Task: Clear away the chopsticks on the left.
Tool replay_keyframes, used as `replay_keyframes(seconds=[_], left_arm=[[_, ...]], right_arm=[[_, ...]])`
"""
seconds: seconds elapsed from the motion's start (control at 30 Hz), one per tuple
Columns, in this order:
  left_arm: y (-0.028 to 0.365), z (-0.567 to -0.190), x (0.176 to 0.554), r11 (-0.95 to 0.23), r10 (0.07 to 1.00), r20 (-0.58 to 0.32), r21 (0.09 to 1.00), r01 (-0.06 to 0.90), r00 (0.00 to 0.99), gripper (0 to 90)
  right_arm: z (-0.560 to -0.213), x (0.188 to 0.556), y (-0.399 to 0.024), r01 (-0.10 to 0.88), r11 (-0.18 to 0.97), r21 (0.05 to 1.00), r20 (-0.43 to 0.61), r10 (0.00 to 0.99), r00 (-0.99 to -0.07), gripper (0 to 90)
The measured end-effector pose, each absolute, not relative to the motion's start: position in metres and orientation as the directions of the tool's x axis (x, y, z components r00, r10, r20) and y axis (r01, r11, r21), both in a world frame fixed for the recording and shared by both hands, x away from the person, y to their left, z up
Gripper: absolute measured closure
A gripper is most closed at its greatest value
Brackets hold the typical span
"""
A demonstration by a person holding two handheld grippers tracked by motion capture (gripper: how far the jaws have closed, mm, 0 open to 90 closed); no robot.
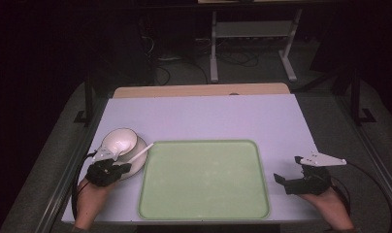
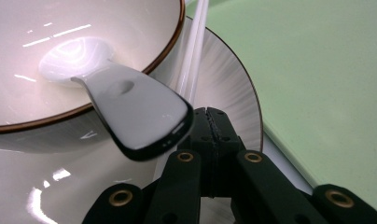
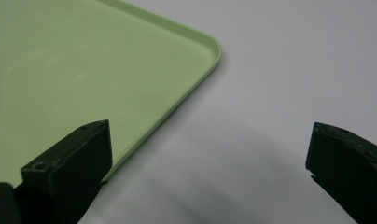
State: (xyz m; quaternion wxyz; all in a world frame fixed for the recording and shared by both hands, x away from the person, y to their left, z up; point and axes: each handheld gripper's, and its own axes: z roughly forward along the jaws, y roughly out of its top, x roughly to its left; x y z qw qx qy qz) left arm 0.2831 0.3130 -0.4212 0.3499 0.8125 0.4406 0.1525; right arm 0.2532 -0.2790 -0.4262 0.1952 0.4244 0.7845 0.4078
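So the left gripper has its jaws pinched together at the plate edge, maybe on the white chopsticks (too tight to tell), while the right gripper sits wide open, empty, beside the green tray. Bowl with its spoon sits on that plate, tray's bare, so basically everything's left to do.

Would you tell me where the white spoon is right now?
The white spoon lies in the bowl on the plate, left of the green tray in the high view, its handle over the rim toward the left gripper.
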Motion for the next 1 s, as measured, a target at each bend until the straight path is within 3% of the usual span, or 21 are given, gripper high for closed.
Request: replay_keyframes(seconds=[0.47, 0.8, 1.0], left_arm=[[0.319, -0.414, 0.274, -0.351, 0.813, -0.081, 0.722, 0.596, 0.576, 89.7], [0.343, -0.405, 0.259, -0.314, 0.824, -0.092, 0.748, 0.585, 0.559, 81.7], [0.348, -0.407, 0.26, -0.309, 0.829, -0.093, 0.745, 0.591, 0.551, 81.6]], right_arm=[[-0.426, 0.253, -0.28, 0.506, 0.304, 0.807, 0.041, 0.826, -0.562, 0.0], [-0.426, 0.253, -0.28, 0.506, 0.305, 0.807, 0.04, 0.825, -0.563, 0.0], [-0.426, 0.253, -0.28, 0.506, 0.305, 0.807, 0.041, 0.826, -0.563, 0.0]])
